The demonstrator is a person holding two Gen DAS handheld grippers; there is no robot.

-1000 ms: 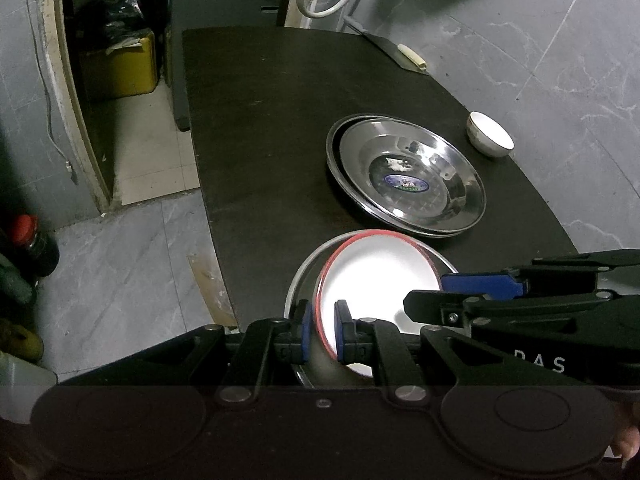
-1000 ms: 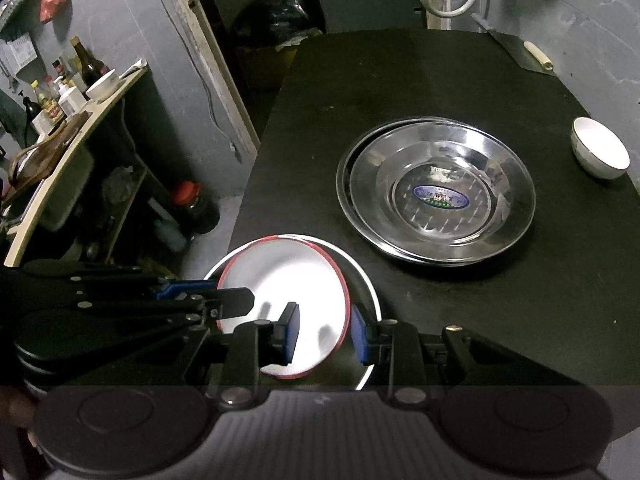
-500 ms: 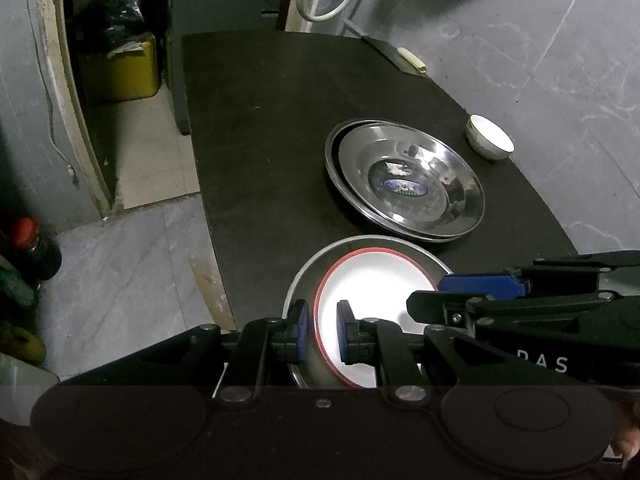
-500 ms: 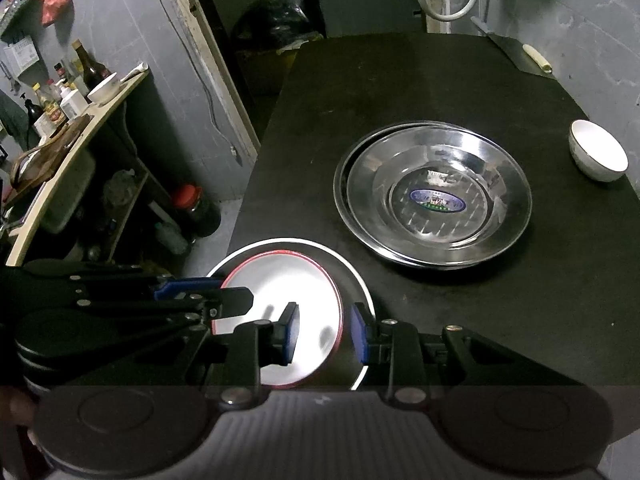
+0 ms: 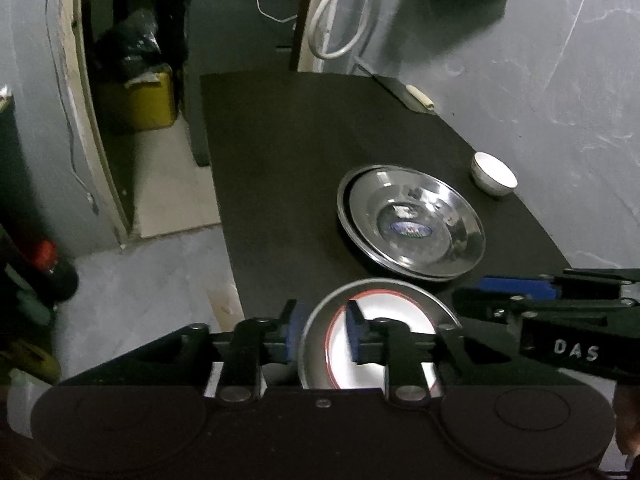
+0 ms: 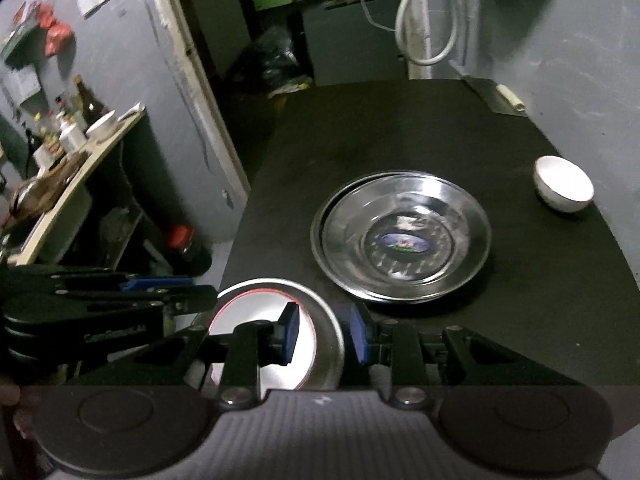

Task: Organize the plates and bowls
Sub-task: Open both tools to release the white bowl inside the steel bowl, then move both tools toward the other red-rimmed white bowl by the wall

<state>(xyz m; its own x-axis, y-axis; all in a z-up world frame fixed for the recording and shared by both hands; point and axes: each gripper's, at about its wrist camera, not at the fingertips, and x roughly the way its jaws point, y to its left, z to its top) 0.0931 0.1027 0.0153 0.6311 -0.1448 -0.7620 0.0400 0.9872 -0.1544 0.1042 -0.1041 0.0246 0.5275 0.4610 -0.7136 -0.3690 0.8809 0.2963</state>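
A white plate with a red rim (image 5: 384, 316) (image 6: 256, 312) lies inside a steel plate (image 5: 320, 320) (image 6: 326, 344) at the near edge of the black table. My left gripper (image 5: 322, 334) is open, its fingers astride the left rims of both plates. My right gripper (image 6: 324, 334) is open, its fingers astride the right rims. Further back lies a stack of two larger steel plates (image 5: 412, 222) (image 6: 402, 236). A small white bowl (image 5: 494, 174) (image 6: 564, 184) stands at the far right.
The black table (image 5: 296, 168) (image 6: 384, 132) ends at my side near the plates; the floor drops off to its left. A cleaver (image 5: 404, 94) lies at the far right corner. A shelf with bottles (image 6: 68, 148) stands to the left.
The red-rimmed plate has come down flat into the steel plate. My left gripper has opened and let go of its rim. Both grippers have drawn back and tilted up.
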